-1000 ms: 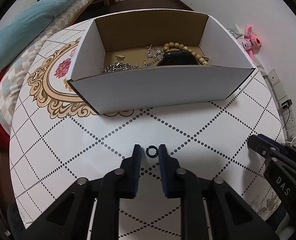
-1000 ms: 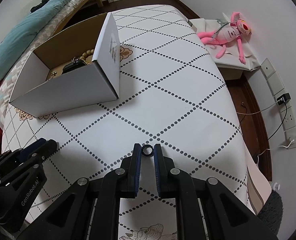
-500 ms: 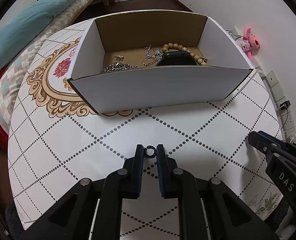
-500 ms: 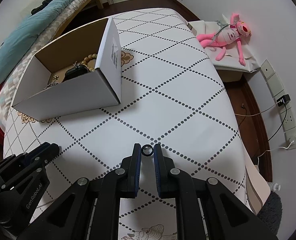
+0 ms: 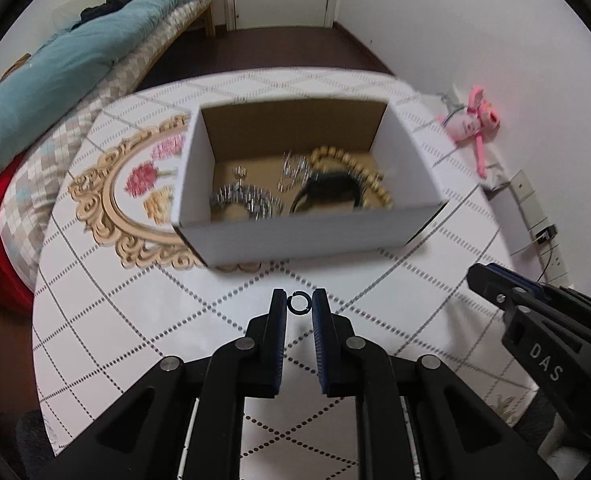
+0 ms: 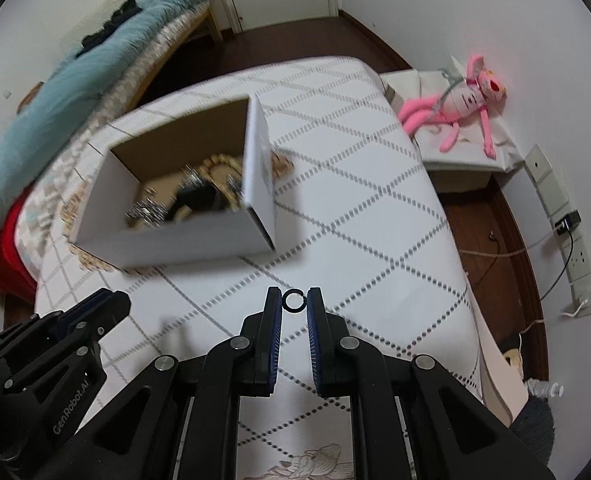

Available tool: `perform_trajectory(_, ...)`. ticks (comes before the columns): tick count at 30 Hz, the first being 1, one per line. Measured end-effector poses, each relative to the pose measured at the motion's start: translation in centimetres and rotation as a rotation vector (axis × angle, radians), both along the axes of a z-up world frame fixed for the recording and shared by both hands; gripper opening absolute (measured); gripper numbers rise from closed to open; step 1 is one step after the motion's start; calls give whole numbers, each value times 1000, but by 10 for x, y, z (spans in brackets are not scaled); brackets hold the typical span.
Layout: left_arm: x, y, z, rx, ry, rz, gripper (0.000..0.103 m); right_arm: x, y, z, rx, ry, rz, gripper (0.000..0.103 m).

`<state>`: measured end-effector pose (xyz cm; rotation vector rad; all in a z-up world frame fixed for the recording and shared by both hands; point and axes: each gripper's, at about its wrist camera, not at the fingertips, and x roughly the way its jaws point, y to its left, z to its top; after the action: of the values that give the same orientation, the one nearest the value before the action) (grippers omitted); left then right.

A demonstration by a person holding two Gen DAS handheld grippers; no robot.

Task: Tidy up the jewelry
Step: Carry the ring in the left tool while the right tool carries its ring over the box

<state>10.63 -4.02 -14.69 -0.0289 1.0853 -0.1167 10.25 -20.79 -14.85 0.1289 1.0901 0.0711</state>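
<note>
My left gripper (image 5: 299,303) is shut on a small black ring (image 5: 298,303), pinched between its blue-padded tips above the tablecloth. My right gripper (image 6: 294,300) is shut on a second small black ring (image 6: 294,300) the same way. Ahead stands an open white cardboard box (image 5: 303,232) holding a gold bead bracelet (image 5: 371,184), a black watch (image 5: 327,194) and silver chains (image 5: 247,200). In the right wrist view the box (image 6: 175,240) lies up and to the left. Each gripper shows in the other's view: the right one (image 5: 535,320), the left one (image 6: 55,344).
A white tablecloth (image 5: 135,312) with dotted diamond lines and a gold floral frame covers the table. A bed with a teal blanket (image 5: 55,68) lies left. A pink plush toy (image 6: 459,108) lies on a low stand at right, with wall sockets and cables (image 6: 567,232) beyond the table edge.
Both grippers have risen from the table, each keeping its black ring. The box now looks smaller and farther below, showing more of its contents.
</note>
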Motion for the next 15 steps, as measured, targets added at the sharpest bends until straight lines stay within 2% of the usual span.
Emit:
perform_trajectory(10,30,14,47,-45,-56,6,10,33,17,59,63,-88,56,13)
perform_trajectory(15,66,27,51,-88,-13,16,10,78,29,67,101,-64,97,13)
